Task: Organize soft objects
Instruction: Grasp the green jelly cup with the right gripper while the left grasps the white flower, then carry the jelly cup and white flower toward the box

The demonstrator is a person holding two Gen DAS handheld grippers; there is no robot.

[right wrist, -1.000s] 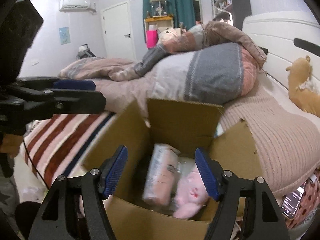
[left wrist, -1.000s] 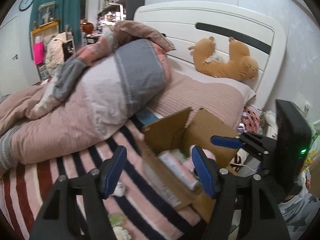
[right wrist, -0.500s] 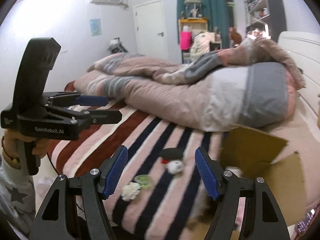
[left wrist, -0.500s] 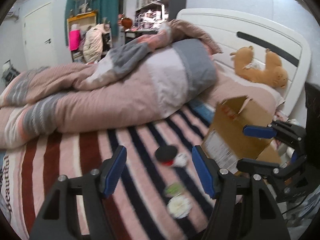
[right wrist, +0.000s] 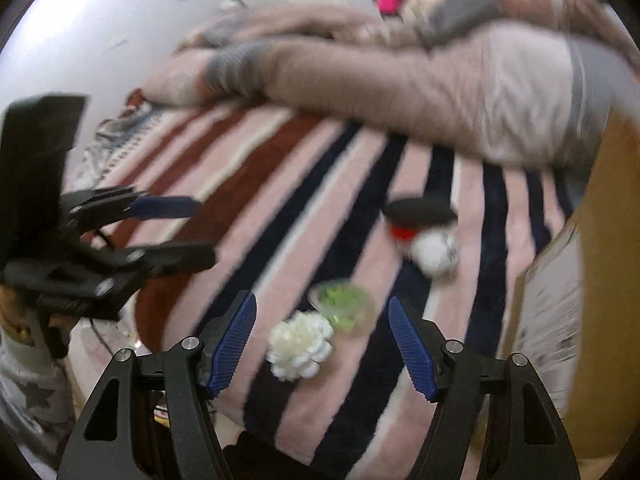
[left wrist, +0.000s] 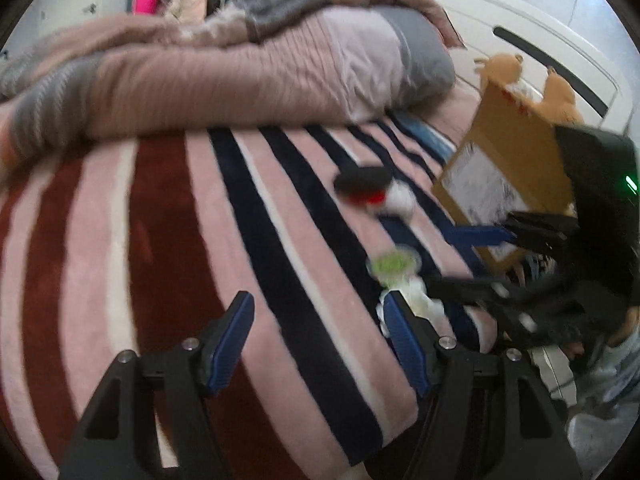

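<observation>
Several small soft objects lie on the striped blanket: a white fluffy flower, a green piece in clear wrap, a white ball and a black and red piece. My right gripper is open, low over the flower and the green piece. My left gripper is open and empty over bare stripes; the flower lies by its right finger. The green piece, white ball and black piece lie beyond. A cardboard box stands at the right.
A rolled pink and grey duvet lies across the bed behind the stripes. An orange plush toy rests against the white headboard. The box's side fills the right of the right wrist view. The bed's edge is close below both grippers.
Both grippers have swung left, away from the box, and dropped low toward the small objects on the striped blanket. The views are motion-blurred. Both stay open and empty.
</observation>
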